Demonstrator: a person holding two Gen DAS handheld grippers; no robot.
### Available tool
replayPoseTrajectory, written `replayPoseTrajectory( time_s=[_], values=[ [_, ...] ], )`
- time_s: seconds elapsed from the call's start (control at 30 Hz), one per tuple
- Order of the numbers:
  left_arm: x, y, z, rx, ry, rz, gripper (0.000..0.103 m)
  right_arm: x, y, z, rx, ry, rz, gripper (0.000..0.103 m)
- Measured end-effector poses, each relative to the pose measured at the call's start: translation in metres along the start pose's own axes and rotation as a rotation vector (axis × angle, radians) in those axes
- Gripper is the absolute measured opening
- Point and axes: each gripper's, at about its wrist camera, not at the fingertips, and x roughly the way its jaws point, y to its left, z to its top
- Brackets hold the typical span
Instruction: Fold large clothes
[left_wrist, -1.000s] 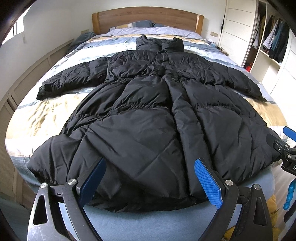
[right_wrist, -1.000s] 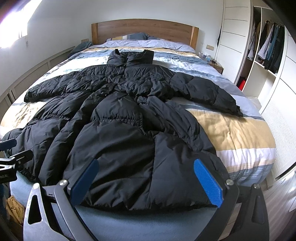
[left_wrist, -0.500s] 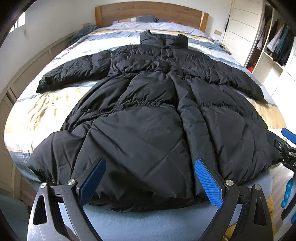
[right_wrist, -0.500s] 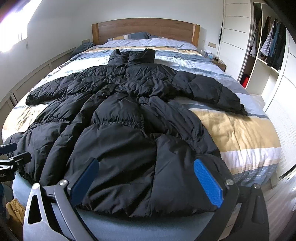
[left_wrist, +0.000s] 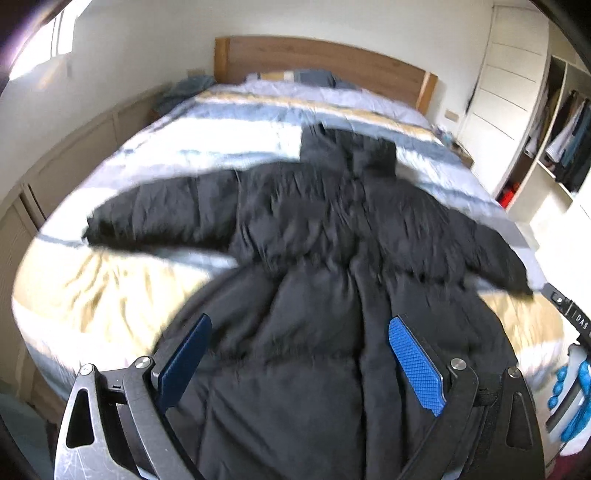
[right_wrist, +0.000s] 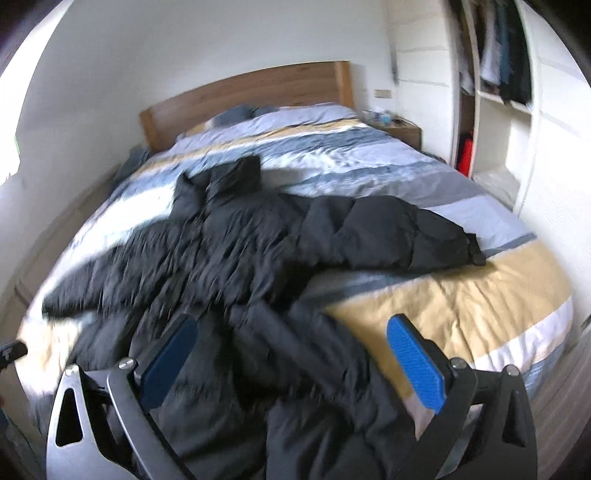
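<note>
Since half a second ago both grippers have swung forward over the foot of the bed, so the coat's hem, which lay just ahead of the blue pads, now runs under them and out of the bottom of both views; the right one has also turned toward the wardrobe side. Both pictures are smeared with motion.

Nearest, the left gripper (left_wrist: 299, 363) hangs over the lower skirt of the black puffer coat (left_wrist: 332, 258), its jaws spread wide with nothing between them. The right gripper (right_wrist: 291, 363) is likewise spread and holding nothing, poised over the coat's right edge where the fabric meets the yellow band of the striped bedspread (right_wrist: 461, 295). Whether either pad touches the cloth I cannot tell.

Farther up, the coat lies face-up along the bed, one sleeve (left_wrist: 155, 214) stretched toward the window side, the other sleeve (right_wrist: 399, 232) toward the wardrobe (right_wrist: 498, 110), the collar pointing at the wooden headboard (left_wrist: 321, 62).

To my eye no fold has been made yet; this looks like the reach for a first grip. Next, each gripper would need to come down and close on a good thick bite of the padded cloth, since it is slippery and bulky, then carry it across without dragging the rest
</note>
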Motion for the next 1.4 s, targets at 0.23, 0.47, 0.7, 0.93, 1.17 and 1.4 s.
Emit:
replayPoseTrajectory(
  time_s=[0.23,0.47,0.7,0.93,1.17,1.4],
  values=[
    [0.024,0.001,0.038,0.011,-0.027,0.069,0.096,0.073,-0.097,0.033,0.271,0.027,-0.011,0.103],
    [0.065,0.01,0.057,-0.034,0.003,0.121,0.096,0.151,-0.181,0.022,0.497,0.088,-0.001,0.103],
    [0.109,0.012,0.057,-0.055,0.082,0.146,0.096,0.195,-0.247,0.003,0.736,0.045,0.08,0.103],
    [0.138,0.005,0.051,-0.032,0.139,0.153,0.096,0.209,-0.285,0.007,0.872,-0.107,0.191,0.101],
    [0.141,0.008,0.05,-0.035,0.141,0.147,0.096,0.218,-0.301,0.009,0.947,-0.141,0.239,0.039],
    [0.128,0.016,0.048,-0.058,0.106,0.125,0.095,0.192,-0.288,0.03,0.87,-0.17,0.255,0.019]
  ],
)
